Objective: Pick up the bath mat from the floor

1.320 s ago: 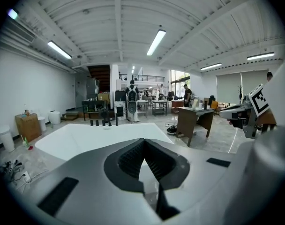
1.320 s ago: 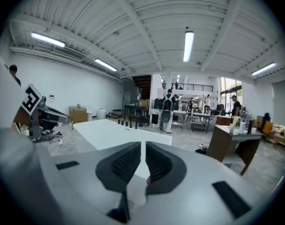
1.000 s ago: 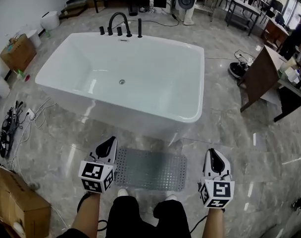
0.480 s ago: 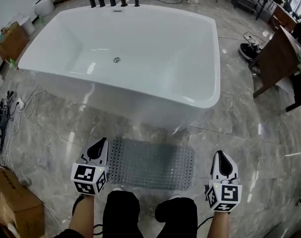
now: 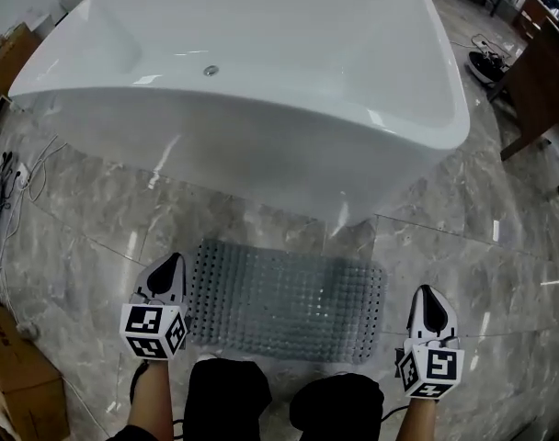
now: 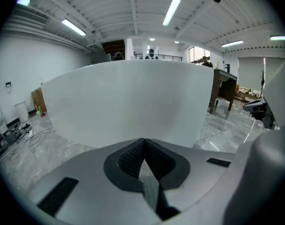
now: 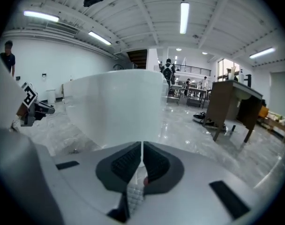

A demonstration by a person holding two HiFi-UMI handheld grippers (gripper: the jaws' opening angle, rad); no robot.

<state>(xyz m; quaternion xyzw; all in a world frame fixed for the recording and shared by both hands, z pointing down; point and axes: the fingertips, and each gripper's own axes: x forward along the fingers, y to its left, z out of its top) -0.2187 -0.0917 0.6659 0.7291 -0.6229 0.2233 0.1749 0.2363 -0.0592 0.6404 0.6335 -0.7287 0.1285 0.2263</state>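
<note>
The grey bath mat [image 5: 284, 299] is lying flat on the marble floor [image 5: 96, 209], at six o'clock of the white bathtub [image 5: 261, 81]. The left gripper [image 5: 172, 263] is hovering just beside its nine o'clock edge and the right gripper [image 5: 428, 294] near its three o'clock end, both with fingers clenched on nothing.

Bright, even indoor light, mostly from ceiling strip lights [image 6: 172, 11]. Floor [image 5: 500, 237] is glossy w/ streaky glare spots, and the tub [image 5: 261, 81] rim has highlights too. Soft shadow under the tub. Head view is sharp, mat [image 5: 287, 299] crisp. Gripper views have heavy fisheye, black corners, and a soft near foreground.
</note>
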